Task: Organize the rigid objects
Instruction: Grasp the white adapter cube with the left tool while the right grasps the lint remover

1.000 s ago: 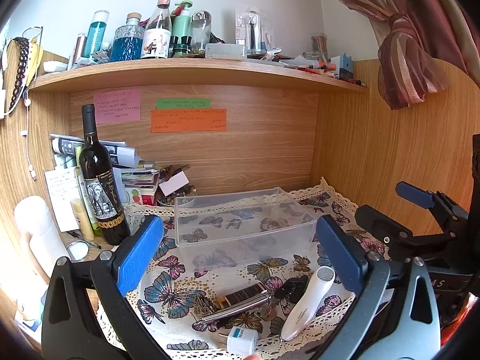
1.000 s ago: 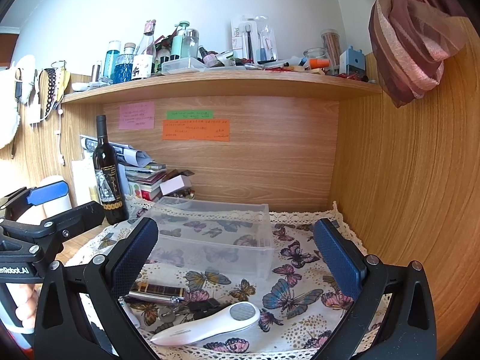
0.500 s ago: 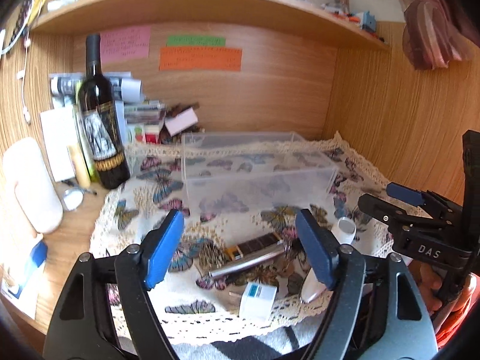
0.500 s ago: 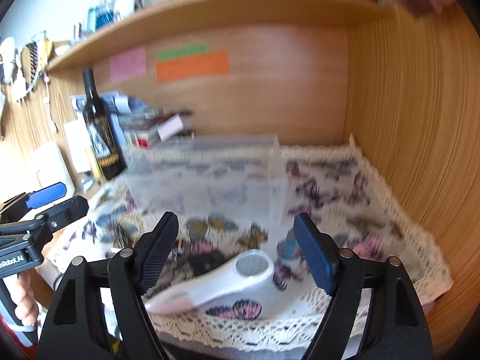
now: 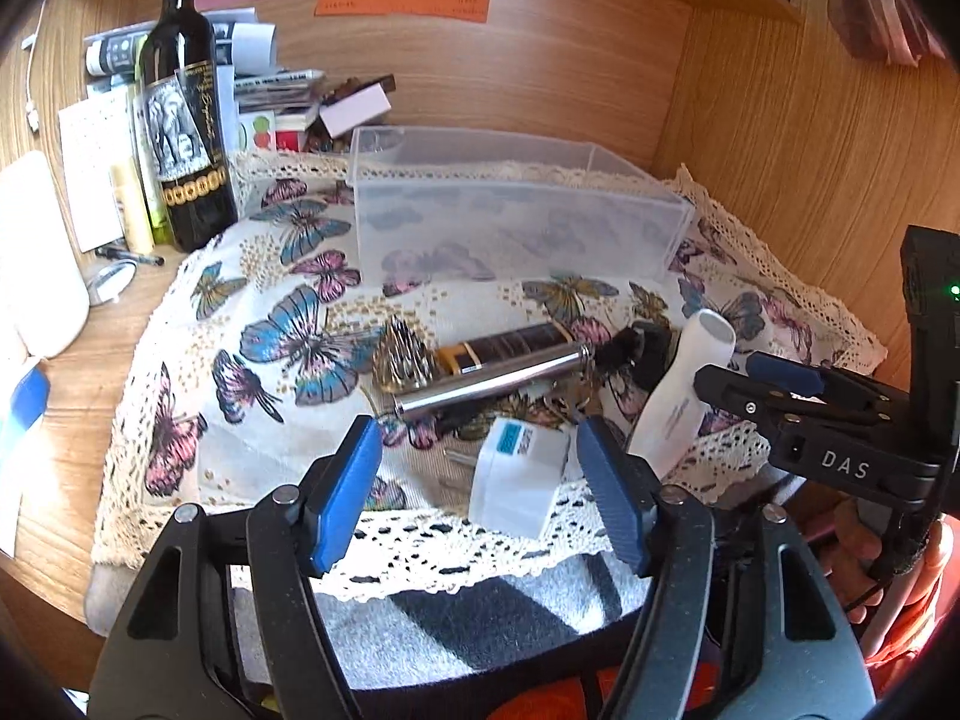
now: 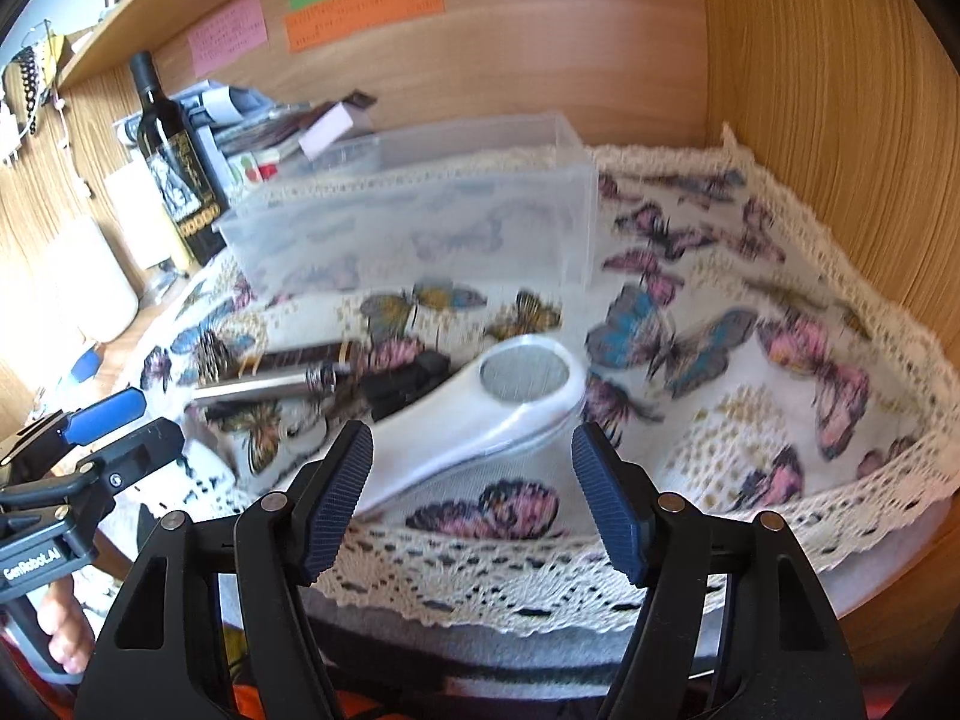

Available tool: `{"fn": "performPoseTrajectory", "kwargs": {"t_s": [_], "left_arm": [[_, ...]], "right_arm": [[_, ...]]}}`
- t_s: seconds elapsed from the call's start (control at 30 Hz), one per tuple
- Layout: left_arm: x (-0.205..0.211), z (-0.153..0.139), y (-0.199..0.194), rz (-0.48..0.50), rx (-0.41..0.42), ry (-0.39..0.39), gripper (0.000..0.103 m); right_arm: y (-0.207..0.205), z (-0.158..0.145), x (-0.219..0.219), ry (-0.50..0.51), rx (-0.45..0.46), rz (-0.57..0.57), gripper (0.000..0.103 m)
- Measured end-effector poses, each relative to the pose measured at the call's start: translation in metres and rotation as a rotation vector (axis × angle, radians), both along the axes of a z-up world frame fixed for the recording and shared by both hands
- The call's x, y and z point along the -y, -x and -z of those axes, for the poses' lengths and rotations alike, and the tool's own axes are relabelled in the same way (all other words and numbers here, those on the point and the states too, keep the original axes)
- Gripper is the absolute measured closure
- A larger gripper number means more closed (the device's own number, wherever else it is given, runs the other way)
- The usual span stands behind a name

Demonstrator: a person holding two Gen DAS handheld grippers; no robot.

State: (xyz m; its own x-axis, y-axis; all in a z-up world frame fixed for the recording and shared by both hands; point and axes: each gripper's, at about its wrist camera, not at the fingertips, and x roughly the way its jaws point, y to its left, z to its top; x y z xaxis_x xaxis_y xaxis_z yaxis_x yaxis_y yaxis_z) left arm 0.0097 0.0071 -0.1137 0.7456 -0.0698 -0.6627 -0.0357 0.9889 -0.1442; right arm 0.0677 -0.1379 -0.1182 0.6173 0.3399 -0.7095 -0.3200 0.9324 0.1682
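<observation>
A clear plastic box (image 5: pixel 516 210) stands empty at the back of the butterfly cloth (image 5: pixel 288 324). In front of it lie a white plug adapter (image 5: pixel 516 480), a silver metal tube (image 5: pixel 498 381), a brown-black tube (image 5: pixel 510 345), a gold spiky ornament (image 5: pixel 402 360), a black item (image 5: pixel 648 348) and a white handheld device (image 6: pixel 480 420). My left gripper (image 5: pixel 480 498) is open, low over the adapter, which sits between its fingers. My right gripper (image 6: pixel 474 498) is open just before the white device's handle. The box also shows in the right wrist view (image 6: pixel 420 216).
A wine bottle (image 5: pixel 186 102) stands at the back left beside stacked papers and boxes (image 5: pixel 282 90). A white cylinder (image 5: pixel 36 264) lies at the far left. Wooden walls close the back and right. The cloth's lace edge (image 6: pixel 540 576) hangs over the front.
Both grippers have dropped and tilted down toward the objects at the cloth's front. The left one now brackets the adapter; the right one has closed in on the white device.
</observation>
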Motion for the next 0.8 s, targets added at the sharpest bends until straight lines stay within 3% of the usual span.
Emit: {"fn": "performPoseTrajectory", "kwargs": {"t_s": [0.17,0.37,0.8], "left_arm": [[0.004,0.014,-0.007,0.024,-0.037,0.021,0.038],[0.004,0.025,-0.016,0.025,-0.057,0.031,0.057],[0.0,0.008,-0.011,0.008,0.01,0.012,0.057]], "right_arm": [[-0.011,0.002,-0.003,-0.038,-0.017,0.001,0.036],[-0.028,0.01,-0.011,-0.041,-0.038,0.018,0.041],[-0.046,0.014,-0.006,-0.027,-0.027,-0.04,0.061]]}}
